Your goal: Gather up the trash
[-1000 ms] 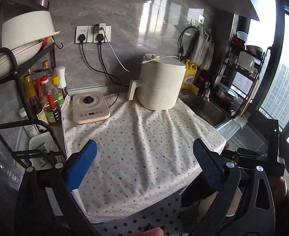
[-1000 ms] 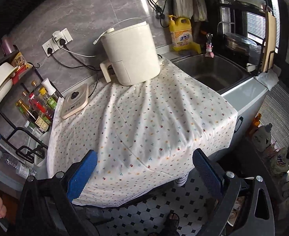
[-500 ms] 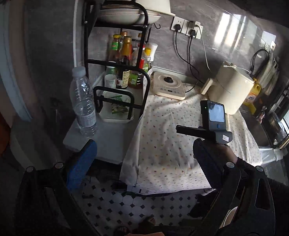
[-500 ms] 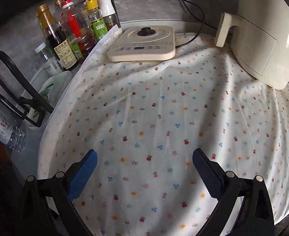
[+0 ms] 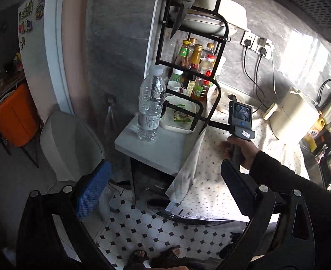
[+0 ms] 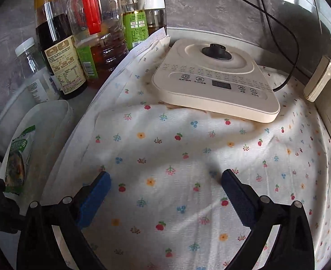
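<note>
- Right tool (image 6: 164,193): jaws apart, empty, low over the cloth (image 6: 188,157).
- Likely trash, a green packet (image 6: 19,157), lies to its left in a white tray (image 6: 52,112); its long axis runs away from the tool.
- Left tool (image 5: 163,191): apart, empty, farther off; bottle (image 5: 150,105) ahead on the worktop (image 5: 156,148) corner.
- A rack bar (image 5: 197,110) crowds the tray.

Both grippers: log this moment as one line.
left gripper: open, empty | right gripper: open, over floral cloth | water bottle: upright
</note>
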The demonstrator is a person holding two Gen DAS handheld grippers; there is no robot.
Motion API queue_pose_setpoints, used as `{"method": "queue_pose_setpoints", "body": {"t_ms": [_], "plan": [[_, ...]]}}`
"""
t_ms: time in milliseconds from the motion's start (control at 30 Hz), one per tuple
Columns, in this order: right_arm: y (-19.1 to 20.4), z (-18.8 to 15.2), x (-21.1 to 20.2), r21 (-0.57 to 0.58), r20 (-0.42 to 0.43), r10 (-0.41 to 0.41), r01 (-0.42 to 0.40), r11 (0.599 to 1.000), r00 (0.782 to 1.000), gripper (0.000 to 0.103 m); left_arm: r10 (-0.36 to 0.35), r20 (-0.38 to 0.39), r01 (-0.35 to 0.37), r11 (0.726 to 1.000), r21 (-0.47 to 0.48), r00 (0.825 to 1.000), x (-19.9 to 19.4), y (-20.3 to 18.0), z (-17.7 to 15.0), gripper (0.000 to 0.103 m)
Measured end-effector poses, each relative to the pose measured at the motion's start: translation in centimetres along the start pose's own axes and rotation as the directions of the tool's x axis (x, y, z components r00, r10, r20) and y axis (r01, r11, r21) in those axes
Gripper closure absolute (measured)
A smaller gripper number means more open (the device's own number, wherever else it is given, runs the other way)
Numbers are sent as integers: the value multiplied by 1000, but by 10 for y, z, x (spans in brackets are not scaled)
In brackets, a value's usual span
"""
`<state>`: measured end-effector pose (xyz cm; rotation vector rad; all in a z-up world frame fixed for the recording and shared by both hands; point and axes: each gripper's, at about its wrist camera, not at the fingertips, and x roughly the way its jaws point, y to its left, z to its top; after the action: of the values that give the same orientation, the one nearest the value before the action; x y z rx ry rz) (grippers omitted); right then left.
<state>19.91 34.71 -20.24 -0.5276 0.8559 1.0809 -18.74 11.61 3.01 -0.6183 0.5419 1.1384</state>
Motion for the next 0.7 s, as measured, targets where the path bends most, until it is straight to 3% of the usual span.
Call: {"method": "queue_pose_setpoints", "body": {"t_ms": [200, 433, 567, 700], "plan": [[0, 0, -2, 0, 0, 0, 0, 1000, 1000, 7, -61, -5, 61, 997, 45, 998, 16, -16, 7, 6], [-1, -1, -2, 0, 1, 0, 0, 1000, 1000, 7, -114, -61, 118, 990, 71, 992, 46, -27, 15, 6], [-1, 0, -2, 0, 1, -1, 1, 1000, 1000, 7, -156, -25, 158, 979, 127, 988, 43, -47, 25, 6], [-1, -1, -2, 0, 1, -1, 1, 1000, 1000, 7, -158, -81, 170, 968, 185, 984, 55, -67, 24, 6]]}}
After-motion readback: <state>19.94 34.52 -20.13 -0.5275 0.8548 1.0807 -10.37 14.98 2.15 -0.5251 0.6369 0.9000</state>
